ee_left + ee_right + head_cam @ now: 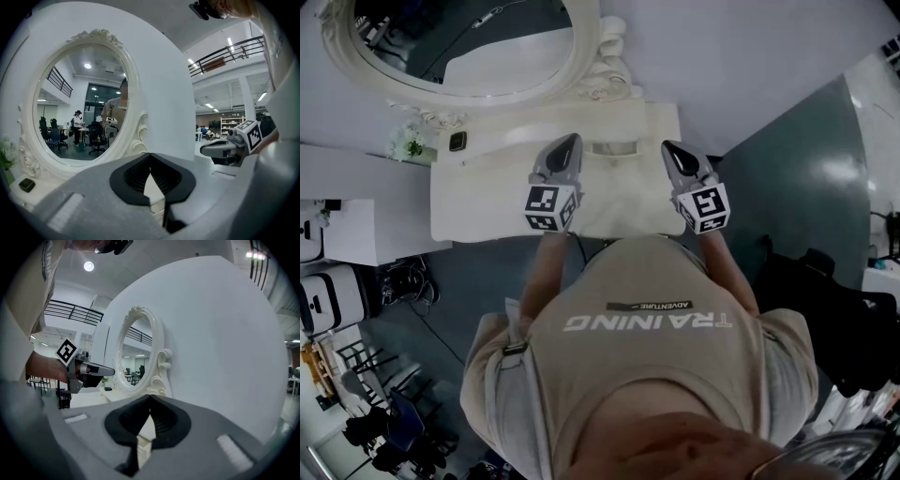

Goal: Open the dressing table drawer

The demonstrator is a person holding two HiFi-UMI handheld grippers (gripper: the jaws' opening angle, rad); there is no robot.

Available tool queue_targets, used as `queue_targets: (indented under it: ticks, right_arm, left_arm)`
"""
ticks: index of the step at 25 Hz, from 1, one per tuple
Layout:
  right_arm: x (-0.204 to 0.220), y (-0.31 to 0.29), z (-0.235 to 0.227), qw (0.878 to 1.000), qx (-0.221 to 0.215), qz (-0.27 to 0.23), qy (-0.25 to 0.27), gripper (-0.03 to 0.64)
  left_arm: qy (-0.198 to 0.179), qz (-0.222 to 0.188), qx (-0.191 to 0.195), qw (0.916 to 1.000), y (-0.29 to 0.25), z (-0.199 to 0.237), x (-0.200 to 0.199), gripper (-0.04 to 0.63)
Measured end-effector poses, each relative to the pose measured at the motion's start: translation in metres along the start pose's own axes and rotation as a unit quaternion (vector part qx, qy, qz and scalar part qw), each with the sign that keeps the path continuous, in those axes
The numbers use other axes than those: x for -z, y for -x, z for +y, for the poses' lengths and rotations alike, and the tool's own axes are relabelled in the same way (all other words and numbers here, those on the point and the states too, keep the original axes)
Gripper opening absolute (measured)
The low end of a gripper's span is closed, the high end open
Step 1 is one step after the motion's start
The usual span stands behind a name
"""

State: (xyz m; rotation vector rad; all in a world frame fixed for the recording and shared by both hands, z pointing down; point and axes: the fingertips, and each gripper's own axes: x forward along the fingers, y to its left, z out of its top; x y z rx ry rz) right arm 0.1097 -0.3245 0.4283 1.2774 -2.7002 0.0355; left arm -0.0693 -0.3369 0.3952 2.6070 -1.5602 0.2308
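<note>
The cream dressing-table counter [487, 202] fills the middle of the head view, with its oval carved mirror [459, 42] at the far side against the white wall. The person stands at the near edge, and the body hides this edge from above.

The left claw [570, 142] and the right claw [672, 150] both hang above the counter and point toward the mirror, well apart from each other. Each one is pressed together with nothing between the jaws, and the gripper views show the same: left claw [150, 157], right claw [150, 398].

Between them, on the raised far step of the counter, lies a pale bar [614, 147] that I judge to be the drawer pull. No view shows whether this drawer is shut or drawn out.

At the far left stand a small dark object [457, 142] and white flowers [408, 145].

Neither claw touches the pull. This fits a reach toward a shut drawer, and equally a retreat from a finished pull. Any grip on the bar would need spread jaws.
</note>
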Motion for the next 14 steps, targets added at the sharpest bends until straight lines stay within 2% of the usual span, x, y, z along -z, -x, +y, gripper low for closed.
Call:
queue_targets:
  ticks: [14]
  right_arm:
    - [0.011,-0.012,-0.011,1.000,0.001,0.005,-0.003,0.003]
  left_arm:
    - [-0.010,0.026,0.006,0.9996,-0.011,0.000,0.021,0.008]
